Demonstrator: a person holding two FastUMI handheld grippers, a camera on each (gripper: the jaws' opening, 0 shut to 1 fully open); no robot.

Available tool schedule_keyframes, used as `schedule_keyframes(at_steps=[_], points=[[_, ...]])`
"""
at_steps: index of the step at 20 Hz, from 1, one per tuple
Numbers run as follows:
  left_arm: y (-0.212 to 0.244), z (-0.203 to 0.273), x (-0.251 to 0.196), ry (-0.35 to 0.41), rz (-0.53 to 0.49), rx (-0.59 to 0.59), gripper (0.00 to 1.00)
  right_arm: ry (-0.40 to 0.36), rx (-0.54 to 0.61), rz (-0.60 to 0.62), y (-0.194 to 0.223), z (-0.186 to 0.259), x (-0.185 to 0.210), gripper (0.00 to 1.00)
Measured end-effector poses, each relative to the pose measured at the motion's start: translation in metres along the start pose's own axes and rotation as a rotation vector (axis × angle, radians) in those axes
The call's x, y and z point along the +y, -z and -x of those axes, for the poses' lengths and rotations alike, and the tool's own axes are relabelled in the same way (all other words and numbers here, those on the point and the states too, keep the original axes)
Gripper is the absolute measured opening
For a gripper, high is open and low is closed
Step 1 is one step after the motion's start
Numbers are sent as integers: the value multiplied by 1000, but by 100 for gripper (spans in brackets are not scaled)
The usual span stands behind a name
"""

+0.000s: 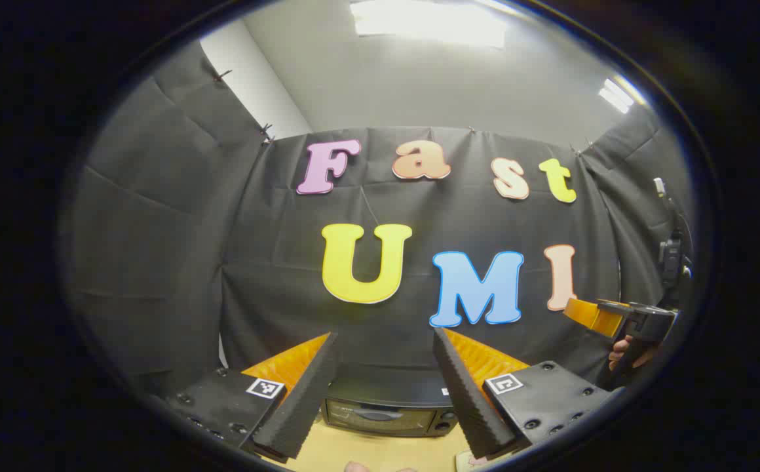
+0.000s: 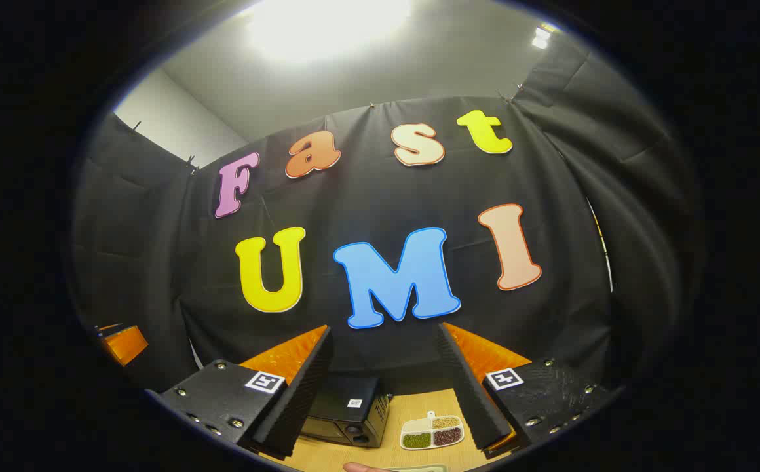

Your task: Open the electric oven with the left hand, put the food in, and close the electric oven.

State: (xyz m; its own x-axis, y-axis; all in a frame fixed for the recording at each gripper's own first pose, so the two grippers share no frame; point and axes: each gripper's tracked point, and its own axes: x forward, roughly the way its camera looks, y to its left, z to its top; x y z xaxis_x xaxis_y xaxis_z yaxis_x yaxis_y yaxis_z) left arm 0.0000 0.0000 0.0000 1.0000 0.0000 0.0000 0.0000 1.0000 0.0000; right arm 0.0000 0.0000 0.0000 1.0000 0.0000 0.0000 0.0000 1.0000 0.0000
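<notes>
**Left gripper view: both claws raised, oven shut**

Left gripper view has the left claw [image 1: 386,393] spread wide with nothing between its fingers. Beyond them the electric oven [image 1: 386,410] sits at the table's [image 1: 380,452] far edge against the booth wall, door closed. The right claw [image 2: 386,387] is equally wide and empty; the food tray [image 2: 431,431], a divided dish, lies on the table just beside the oven.

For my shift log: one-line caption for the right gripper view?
Right gripper open above the table, closed electric oven and divided food tray ahead.
</notes>
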Motion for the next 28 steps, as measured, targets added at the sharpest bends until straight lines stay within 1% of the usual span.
schedule_keyframes(at_steps=[1,2,3,5,7,8,9,10,11,15,16,17,18,20,21,23,26,27,28], points=[[-2,0,-1,4,2,-3,96,1,3,4,0,1,0,96],[-3,2,-2,10,6,-8,96,7,6,7,1,3,-2,96],[-5,1,-3,14,11,-12,91,14,8,11,1,5,-3,96],[-4,-1,-2,22,15,-13,100,23,8,22,-1,10,-4,96],[1,-5,-3,30,21,-2,100,32,4,32,-2,18,-6,96],[4,-7,-2,33,23,3,92,36,1,37,-3,22,-7,96],[7,-10,-2,39,25,9,100,41,0,39,-4,25,-7,96],[9,-14,-1,47,24,14,100,44,0,38,-4,28,-7,96],[11,-17,-2,58,20,17,96,46,-2,41,-5,30,-7,96],[15,-34,-7,115,13,27,96,74,2,56,-4,35,-7,96],[16,-39,-10,134,19,35,91,87,6,58,-3,37,-9,96],[19,-45,-11,150,19,44,100,97,7,57,-4,38,-9,96],[24,-51,-12,166,16,51,100,112,4,54,-4,40,-10,96],[42,-62,-16,202,20,87,96,137,15,50,0,43,-10,96],[55,-69,-18,218,29,114,100,149,22,51,3,45,-10,96],[79,-87,-12,207,34,156,100,180,34,68,5,50,-13,96],[127,-114,-12,242,22,254,100,238,47,86,8,58,-19,96],[146,-124,-9,248,10,283,96,259,52,88,11,60,-21,96],[166,-133,-7,257,2,315,96,284,59,88,14,64,-24,96]])
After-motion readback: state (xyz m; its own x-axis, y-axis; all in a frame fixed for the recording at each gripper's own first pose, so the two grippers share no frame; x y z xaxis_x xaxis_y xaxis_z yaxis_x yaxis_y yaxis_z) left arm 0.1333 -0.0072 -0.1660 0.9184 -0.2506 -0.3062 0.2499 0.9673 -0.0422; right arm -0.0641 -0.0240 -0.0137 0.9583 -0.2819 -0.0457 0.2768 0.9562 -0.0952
